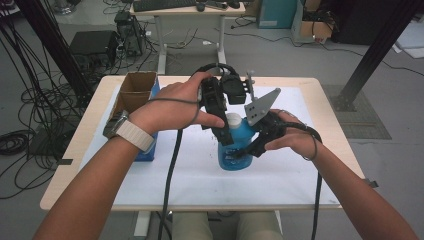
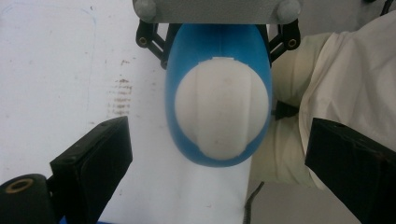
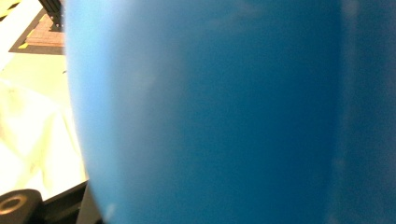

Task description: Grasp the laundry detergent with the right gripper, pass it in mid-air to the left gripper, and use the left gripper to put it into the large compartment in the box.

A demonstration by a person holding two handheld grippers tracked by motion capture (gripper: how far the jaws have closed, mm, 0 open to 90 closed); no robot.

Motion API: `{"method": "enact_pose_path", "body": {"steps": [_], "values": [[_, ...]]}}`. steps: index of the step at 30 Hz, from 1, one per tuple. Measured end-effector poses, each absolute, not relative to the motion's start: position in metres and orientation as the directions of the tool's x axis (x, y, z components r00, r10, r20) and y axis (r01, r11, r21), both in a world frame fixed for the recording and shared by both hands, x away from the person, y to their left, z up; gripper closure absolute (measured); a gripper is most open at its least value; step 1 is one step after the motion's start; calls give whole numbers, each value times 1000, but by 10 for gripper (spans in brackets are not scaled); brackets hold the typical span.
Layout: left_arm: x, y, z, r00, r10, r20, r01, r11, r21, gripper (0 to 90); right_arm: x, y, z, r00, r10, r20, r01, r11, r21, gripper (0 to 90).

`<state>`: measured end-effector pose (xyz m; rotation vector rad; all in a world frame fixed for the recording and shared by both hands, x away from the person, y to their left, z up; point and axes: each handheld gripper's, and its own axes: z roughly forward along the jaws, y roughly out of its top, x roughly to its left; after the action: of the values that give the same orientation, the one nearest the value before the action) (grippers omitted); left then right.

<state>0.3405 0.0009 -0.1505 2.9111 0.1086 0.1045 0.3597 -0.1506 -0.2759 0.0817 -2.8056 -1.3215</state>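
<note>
The right gripper clamps the upright blue bottle, white cap up, left gripper spread wide above.

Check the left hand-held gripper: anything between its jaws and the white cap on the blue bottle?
Nothing visible. The left hand-held gripper looks straight down at the white cap of the blue bottle, jaws spread wide on either side, with an open gap between.

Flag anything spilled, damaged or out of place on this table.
Nothing spilled or broken. The blue bottle stands upright, its white cap on. Only brownish smudges mark the white table cover beside it.
</note>
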Motion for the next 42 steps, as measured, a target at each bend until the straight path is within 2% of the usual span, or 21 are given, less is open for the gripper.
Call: {"method": "enact_pose_path", "body": {"steps": [42], "values": [[342,2,-153,995,86,60,70,-970,232,76,361,-147,-276,-997,-78,20,-35,646,763,427]]}}
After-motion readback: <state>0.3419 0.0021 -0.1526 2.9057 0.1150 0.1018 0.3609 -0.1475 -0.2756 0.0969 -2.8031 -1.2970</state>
